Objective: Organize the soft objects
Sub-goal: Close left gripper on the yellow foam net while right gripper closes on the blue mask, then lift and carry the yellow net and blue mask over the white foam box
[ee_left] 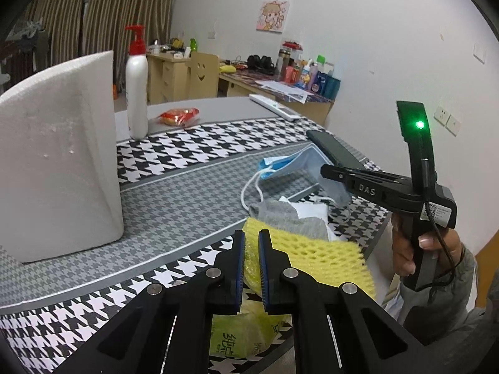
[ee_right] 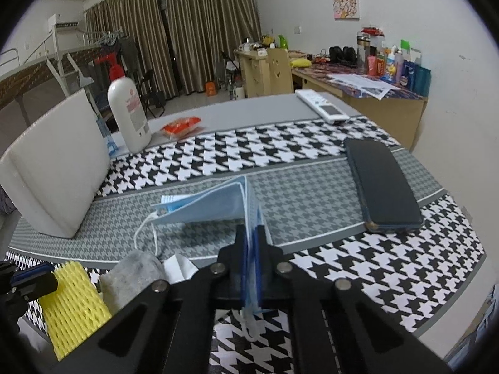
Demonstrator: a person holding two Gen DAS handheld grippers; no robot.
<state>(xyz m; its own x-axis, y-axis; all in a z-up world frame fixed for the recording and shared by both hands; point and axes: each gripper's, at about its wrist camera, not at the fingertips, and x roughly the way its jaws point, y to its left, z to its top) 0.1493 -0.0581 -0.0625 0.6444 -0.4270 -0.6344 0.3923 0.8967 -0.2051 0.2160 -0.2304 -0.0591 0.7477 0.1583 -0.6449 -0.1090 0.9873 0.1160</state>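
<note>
Two grippers are in use, each pinching one soft item. The left gripper [ee_left: 251, 243] has its jaws pressed onto a yellow foam net [ee_left: 315, 249], whose long axis runs from the jaws toward the right, out to the table's near edge. The right gripper [ee_right: 253, 237] has its jaws pinched on a blue face mask [ee_right: 215, 202]; the mask is lifted, its long axis running from the jaws toward the left, with its white ear loops [ee_right: 146, 233] hanging to the cloth. A grey sock [ee_left: 280, 215] lies between the net and the mask. The table [ee_right: 280, 106] carries a houndstooth cloth [ee_right: 358, 265]. On it stand a white box [ee_left: 59, 155] and a pump bottle [ee_left: 136, 93]; a dark phone [ee_right: 383, 184] and a remote control [ee_right: 321, 106] lie flat. Striped curtains [ee_right: 205, 28] and a cluttered desk [ee_right: 374, 93] line the room behind.
</note>
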